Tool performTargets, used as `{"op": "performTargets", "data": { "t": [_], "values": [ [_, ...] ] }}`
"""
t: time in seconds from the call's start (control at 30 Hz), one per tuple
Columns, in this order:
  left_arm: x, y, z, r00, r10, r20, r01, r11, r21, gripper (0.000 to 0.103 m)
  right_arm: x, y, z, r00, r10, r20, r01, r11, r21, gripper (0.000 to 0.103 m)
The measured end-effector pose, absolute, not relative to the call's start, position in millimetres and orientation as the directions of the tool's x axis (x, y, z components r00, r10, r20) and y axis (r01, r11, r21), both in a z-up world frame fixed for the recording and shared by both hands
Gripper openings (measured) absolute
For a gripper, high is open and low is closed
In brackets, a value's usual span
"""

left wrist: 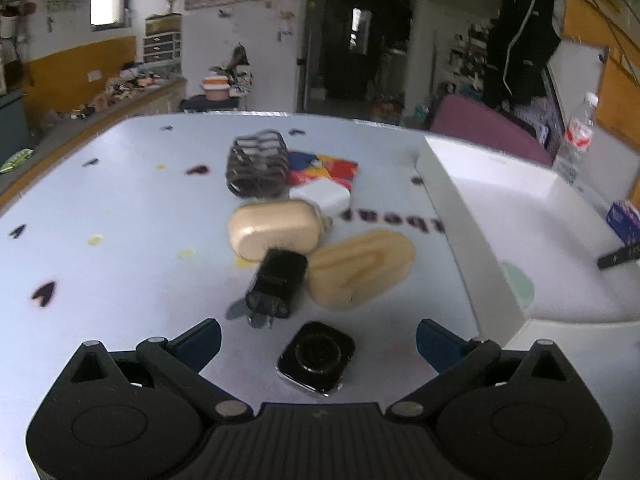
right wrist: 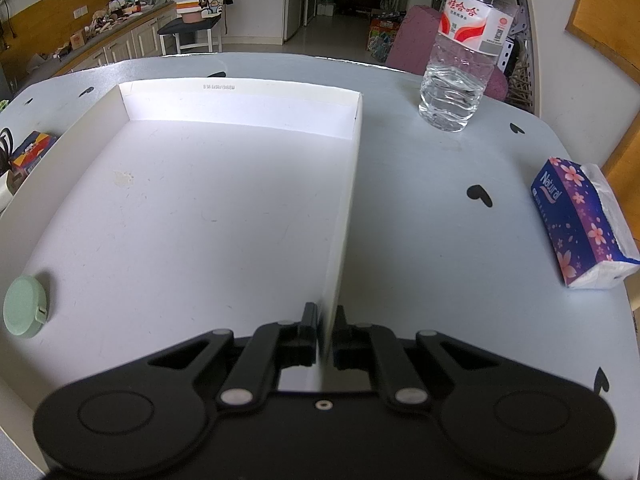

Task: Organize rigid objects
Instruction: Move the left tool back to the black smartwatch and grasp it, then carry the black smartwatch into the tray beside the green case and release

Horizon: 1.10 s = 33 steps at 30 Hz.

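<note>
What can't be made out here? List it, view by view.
- Left wrist view: the dark slatted basket is motion-blurred, so its contents are unreadable.
- Left wrist view: the colourful flat packet is half covered by the basket and the white square charger.
- Right wrist view: the white shallow tray wall hides the right gripper pads' contact.

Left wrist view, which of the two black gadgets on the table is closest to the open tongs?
The square smartwatch body, lying flat right between the left tongs. The black plug adapter sits farther out, against the beige case.
</note>
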State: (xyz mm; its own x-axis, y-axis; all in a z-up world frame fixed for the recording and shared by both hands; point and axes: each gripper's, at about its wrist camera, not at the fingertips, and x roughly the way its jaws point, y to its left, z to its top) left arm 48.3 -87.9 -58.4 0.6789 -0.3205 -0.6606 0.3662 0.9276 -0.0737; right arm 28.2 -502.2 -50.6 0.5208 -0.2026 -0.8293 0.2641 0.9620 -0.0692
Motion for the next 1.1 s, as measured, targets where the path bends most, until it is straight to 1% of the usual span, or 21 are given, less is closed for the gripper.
{"op": "performTargets", "data": {
  "t": [0.13, 0.2, 0.3, 0.4, 0.5, 0.57, 0.7, 0.8, 0.9, 0.93, 1.1],
  "values": [
    [59.2, -89.2, -72.9, 0.652, -0.325, -0.685, 0.369, 0.925, -0.088, 0.093, 28.4, -501.6, -50.5, 0.521, -0.203, -0.829, 0.264, 0.962, -0.070, 0.007],
    [57.5, -89.6, -73.0, 0.648, -0.332, -0.685, 0.378, 0.921, -0.088, 0.092, 28.5, -501.7, -50.4, 0.521, -0.202, -0.829, 0.264, 0.962, -0.069, 0.007],
    [50.2, -91.9, -70.6, 0.612, -0.389, -0.688, 0.427, 0.895, -0.127, 0.090, 28.5, -501.6, -50.5, 0.520, -0.204, -0.829, 0.263, 0.962, -0.072, 0.007],
    [39.7, -99.4, -69.8, 0.598, -0.396, -0.697, 0.460, 0.881, -0.106, 0.087, 28.1, -501.3, -51.2, 0.520, -0.205, -0.829, 0.263, 0.962, -0.072, 0.007],
    [35.6, -102.4, -69.9, 0.595, -0.391, -0.702, 0.466, 0.880, -0.095, 0.081, 28.3, -501.2, -51.1, 0.520, -0.205, -0.829, 0.263, 0.962, -0.073, 0.007],
    [34.9, -103.7, -68.9, 0.597, -0.382, -0.705, 0.462, 0.883, -0.087, 0.075, 28.3, -501.4, -51.1, 0.520, -0.205, -0.829, 0.263, 0.962, -0.073, 0.007],
    [41.0, -104.8, -68.6, 0.615, -0.356, -0.704, 0.443, 0.894, -0.065, 0.067, 28.5, -501.2, -50.9, 0.520, -0.205, -0.829, 0.263, 0.962, -0.073, 0.007],
    [48.2, -106.0, -68.5, 0.637, -0.326, -0.699, 0.414, 0.909, -0.047, 0.059, 28.5, -501.2, -51.1, 0.520, -0.206, -0.829, 0.262, 0.962, -0.074, 0.008],
    [49.9, -107.4, -68.1, 0.647, -0.307, -0.698, 0.410, 0.912, -0.020, 0.048, 28.5, -501.1, -51.1, 0.520, -0.206, -0.829, 0.262, 0.962, -0.075, 0.008],
    [49.2, -107.3, -67.9, 0.648, -0.302, -0.699, 0.411, 0.912, -0.014, 0.042, 28.6, -501.2, -51.1, 0.520, -0.206, -0.829, 0.262, 0.962, -0.075, 0.008],
    [45.1, -107.1, -66.7, 0.647, -0.293, -0.704, 0.407, 0.913, -0.006, 0.040, 28.7, -501.2, -50.9, 0.519, -0.206, -0.829, 0.262, 0.962, -0.075, 0.008]
  ]
}}
